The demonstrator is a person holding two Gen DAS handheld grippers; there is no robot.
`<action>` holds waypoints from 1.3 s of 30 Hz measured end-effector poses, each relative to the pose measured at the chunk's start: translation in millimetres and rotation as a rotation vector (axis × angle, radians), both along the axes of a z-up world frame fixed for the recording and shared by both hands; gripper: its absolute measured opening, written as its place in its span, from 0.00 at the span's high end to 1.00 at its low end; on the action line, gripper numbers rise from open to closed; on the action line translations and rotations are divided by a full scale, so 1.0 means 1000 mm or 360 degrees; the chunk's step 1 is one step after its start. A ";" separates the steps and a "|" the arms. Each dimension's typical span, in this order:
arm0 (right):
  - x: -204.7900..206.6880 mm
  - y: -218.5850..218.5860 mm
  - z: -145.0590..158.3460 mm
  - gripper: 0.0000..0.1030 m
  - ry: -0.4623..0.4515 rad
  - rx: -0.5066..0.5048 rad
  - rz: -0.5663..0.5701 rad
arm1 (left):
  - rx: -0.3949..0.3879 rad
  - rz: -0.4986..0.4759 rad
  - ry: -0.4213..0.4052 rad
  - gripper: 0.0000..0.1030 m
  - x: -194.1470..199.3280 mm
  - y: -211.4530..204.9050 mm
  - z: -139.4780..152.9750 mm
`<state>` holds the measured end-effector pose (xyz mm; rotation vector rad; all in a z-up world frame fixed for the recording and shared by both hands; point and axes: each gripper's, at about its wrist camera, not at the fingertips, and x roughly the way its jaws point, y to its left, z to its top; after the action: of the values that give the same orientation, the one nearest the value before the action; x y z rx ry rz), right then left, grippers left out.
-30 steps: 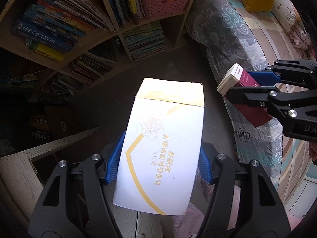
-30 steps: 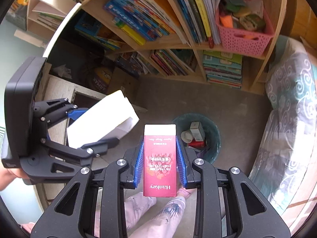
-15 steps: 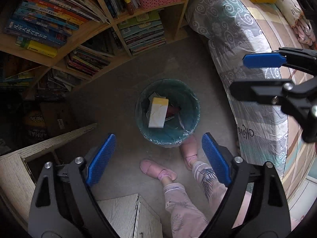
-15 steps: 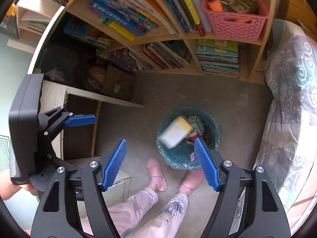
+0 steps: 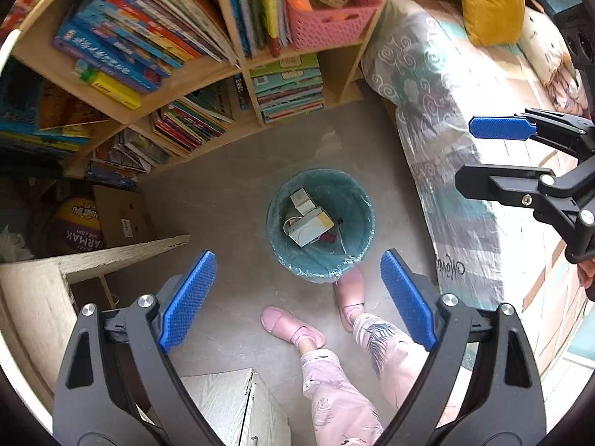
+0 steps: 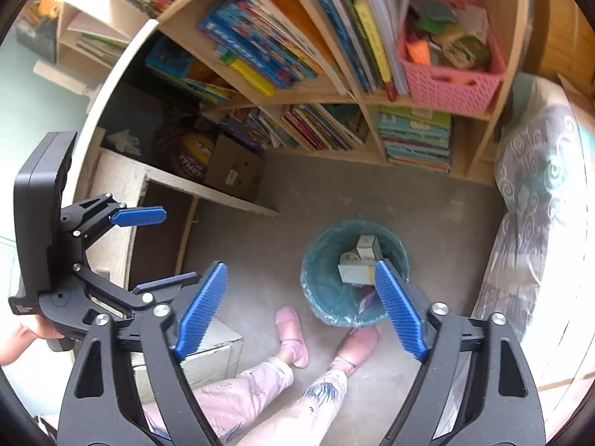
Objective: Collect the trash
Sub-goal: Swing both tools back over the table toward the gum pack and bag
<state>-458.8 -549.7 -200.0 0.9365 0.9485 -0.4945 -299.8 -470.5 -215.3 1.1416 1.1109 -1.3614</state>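
The trash bin (image 5: 319, 223), round w/ a teal liner, stands on the grey floor (image 5: 223, 200) between the bookshelf (image 5: 230, 70) and the bed (image 5: 446, 111). Inside it lie several small boxes: a white-and-yellow carton (image 5: 310, 227) on top, smaller white boxes (image 5: 303, 200) behind it, and a dark red piece at the right side, partly hidden. In the right wrist view the same carton (image 6: 355, 271) is in the bin (image 6: 327, 260), w/ a purple-white scrap (image 6: 366, 301) low near the wall.

A pink basket (image 5: 331, 26) on the shelf holds mixed colourful items, too small to name.

Left gripper (image 5: 297, 297): jaws spread wide, nothing between the blue pads (image 5: 187, 299), touching nothing. Right gripper (image 6: 303, 308): also spread wide and holding nothing; one pad overlaps the bin in the picture only.

Both grippers are above the bin, pointing down at the floor, left one beside right one. The person's feet in pink slippers (image 5: 293, 325) stand just beside the bin; one slipper seems to touch its base.
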 end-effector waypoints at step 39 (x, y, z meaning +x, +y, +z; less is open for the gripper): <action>0.318 0.128 0.192 0.13 -0.0266 -0.0555 0.1266 | -0.0414 0.1167 -0.0324 0.07 0.264 0.229 0.167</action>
<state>-140.3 -422.2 -8.4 0.2322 0.9572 0.0998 -35.4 -241.4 -47.8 0.5712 1.0220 -0.7626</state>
